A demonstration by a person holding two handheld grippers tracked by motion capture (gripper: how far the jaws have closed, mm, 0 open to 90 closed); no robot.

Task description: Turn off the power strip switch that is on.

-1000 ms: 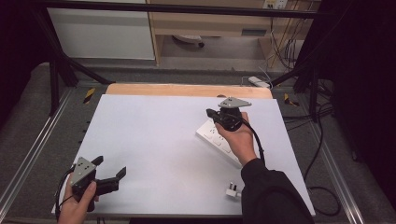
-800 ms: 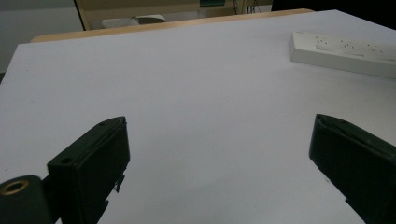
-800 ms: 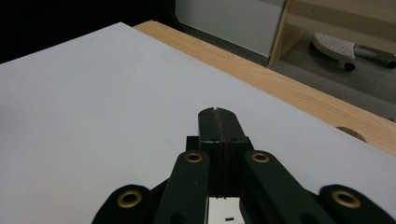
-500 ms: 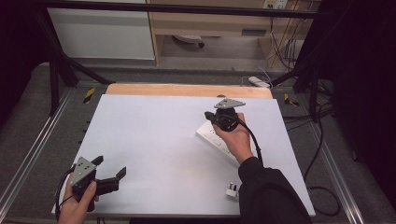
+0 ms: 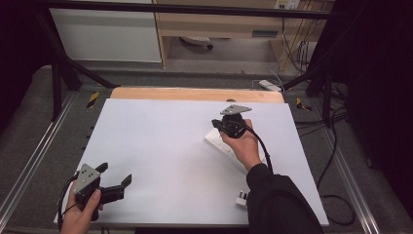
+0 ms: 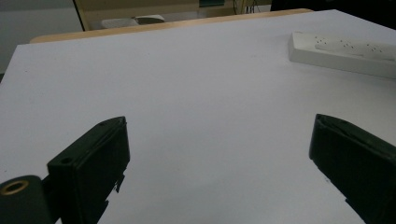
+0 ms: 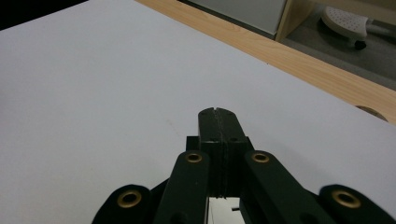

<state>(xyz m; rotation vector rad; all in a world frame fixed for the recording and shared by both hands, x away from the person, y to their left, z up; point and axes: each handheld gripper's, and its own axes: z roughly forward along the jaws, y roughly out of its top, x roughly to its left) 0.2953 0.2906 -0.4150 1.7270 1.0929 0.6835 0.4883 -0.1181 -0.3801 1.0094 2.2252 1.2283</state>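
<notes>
The white power strip (image 5: 229, 146) lies flat on the right half of the white surface (image 5: 160, 146), partly under the right hand. The right tongs (image 5: 220, 125) sit over its far end, jaws pressed together with nothing between them. The left tongs (image 5: 116, 179) rest at the near left corner, jaws wide apart; a small white plug (image 5: 241, 199) lies near the front edge.

A white power strip (image 5: 225, 145) lies flat on the bench's right half, running diagonally from far-left to near-right, socket holes facing up. A small white plug adapter (image 5: 241, 199) sits apart, near the bench's near-right edge.
</notes>
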